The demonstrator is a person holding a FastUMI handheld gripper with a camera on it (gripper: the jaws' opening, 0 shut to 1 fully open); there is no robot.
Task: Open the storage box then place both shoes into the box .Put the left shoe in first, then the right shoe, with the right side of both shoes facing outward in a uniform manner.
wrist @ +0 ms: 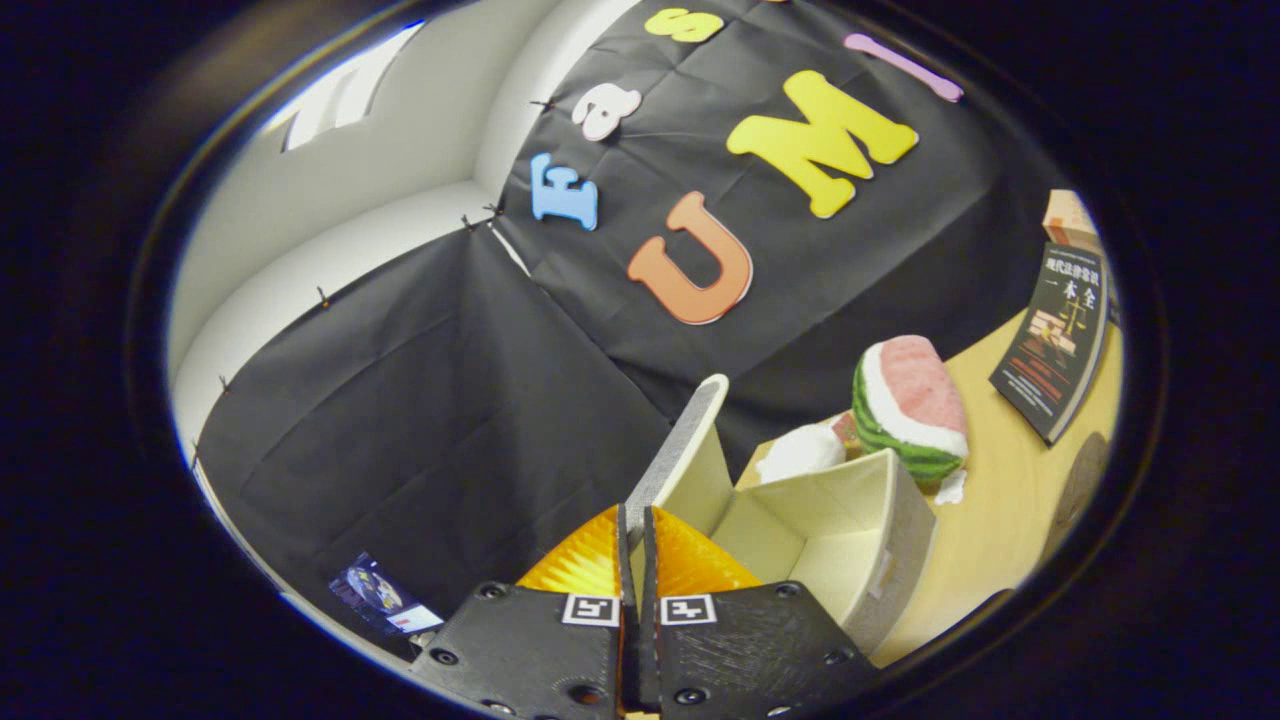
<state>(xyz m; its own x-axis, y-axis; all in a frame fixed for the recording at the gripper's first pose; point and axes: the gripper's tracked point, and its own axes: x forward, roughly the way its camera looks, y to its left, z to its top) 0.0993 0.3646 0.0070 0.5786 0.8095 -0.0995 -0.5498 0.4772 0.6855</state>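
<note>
Gripper clamped on storage box lid, lid swung up, box open on table just ahead. Probably past vertical; push further back before releasing so it stays open.

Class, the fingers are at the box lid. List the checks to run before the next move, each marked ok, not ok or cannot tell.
1. Fingers of the gripper closed on the lid: ok, it stands pinched between them.
2. Lid raised: ok, upright.
3. Storage box interior free: ok, nothing seen inside.
4. Watermelon toy out of the way: ok, beyond the box.
5. Book out of the way: ok, farther along the table.
6. Shoes' whereabouts: cannot tell.
</note>
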